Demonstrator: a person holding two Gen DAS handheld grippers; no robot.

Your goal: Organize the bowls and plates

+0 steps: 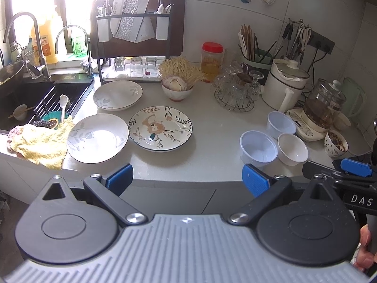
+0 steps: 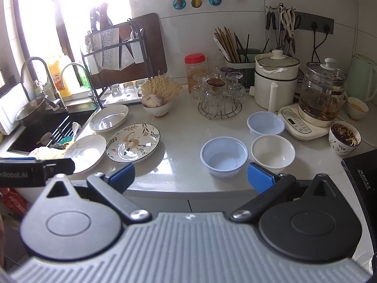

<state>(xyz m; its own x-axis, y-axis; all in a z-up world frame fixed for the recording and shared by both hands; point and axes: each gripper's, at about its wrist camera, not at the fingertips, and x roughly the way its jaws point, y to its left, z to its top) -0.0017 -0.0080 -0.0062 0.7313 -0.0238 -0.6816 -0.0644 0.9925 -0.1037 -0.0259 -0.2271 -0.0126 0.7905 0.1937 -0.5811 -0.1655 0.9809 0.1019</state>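
Observation:
Three plates lie on the pale counter: a white leaf-print plate (image 1: 97,138) at the front left, a floral plate (image 1: 160,128) beside it, and a white plate (image 1: 117,95) behind them. The same three show in the right wrist view: (image 2: 86,152), (image 2: 133,142), (image 2: 109,117). Three empty bowls stand at the right: a front blue bowl (image 1: 258,146) (image 2: 223,155), a back blue bowl (image 1: 280,123) (image 2: 265,123) and a white bowl (image 1: 292,148) (image 2: 272,152). My left gripper (image 1: 187,179) is open and empty before the counter edge. My right gripper (image 2: 190,176) is open and empty, just short of the front blue bowl.
A sink (image 1: 26,99) with taps is at the left, with a yellow cloth (image 1: 40,142) on its edge. Behind stand a rack (image 1: 132,37), a bowl of garlic and noodles (image 1: 178,87), a glass stand (image 1: 235,89), a white pot (image 1: 285,82), a kettle (image 1: 324,103) and a dirty cup (image 2: 344,138).

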